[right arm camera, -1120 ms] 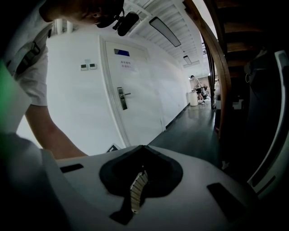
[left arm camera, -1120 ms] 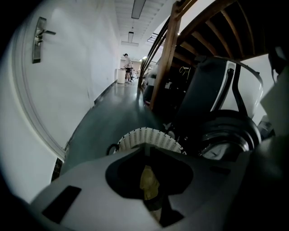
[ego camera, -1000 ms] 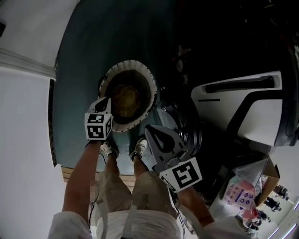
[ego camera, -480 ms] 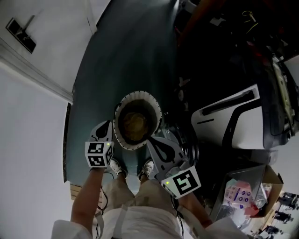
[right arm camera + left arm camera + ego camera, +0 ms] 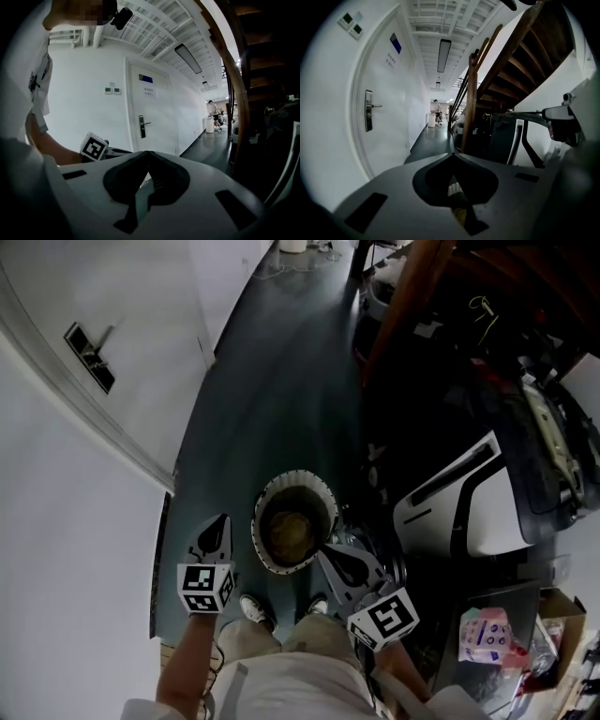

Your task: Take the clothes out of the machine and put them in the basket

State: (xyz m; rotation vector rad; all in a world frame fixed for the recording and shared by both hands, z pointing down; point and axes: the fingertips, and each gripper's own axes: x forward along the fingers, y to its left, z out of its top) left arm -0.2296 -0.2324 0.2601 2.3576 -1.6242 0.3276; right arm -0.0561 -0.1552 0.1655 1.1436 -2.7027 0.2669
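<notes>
Big dark floor point(image 5: 272, 381) runs down a long hall. White wall point(image 5: 66, 521) w/ a door point(image 5: 384, 122) is on the left of the head view. Brown wood stairs point(image 5: 412, 287) go up on the right. A white machine point(image 5: 487, 512) w/ a black band sits low right, near the person's right side. The round white basket point(image 5: 298, 475) stands on the floor just in front of the person's shoes point(image 5: 255, 608). In the head view it is btwn the 2 grippers. The clothes point(image 5: 289, 532) are in the basket, a yellow-brown heap at the bottom. L gripper point(image 5: 223, 519) is just left of the basket, not touching it. Its jaws are pressed together w/ nothing in them, & it points along the hall. R gripper point(image 5: 325, 548) shows just beside the basket's lower right rim in the head view; can't tell if it touches. Its jaws are closed tight too, tips meeting, nothing held. Each gripper has a black & white marker cube point(image 5: 206, 585) at the back. A small pink pack point(image 5: 483, 634) lies low right.
</notes>
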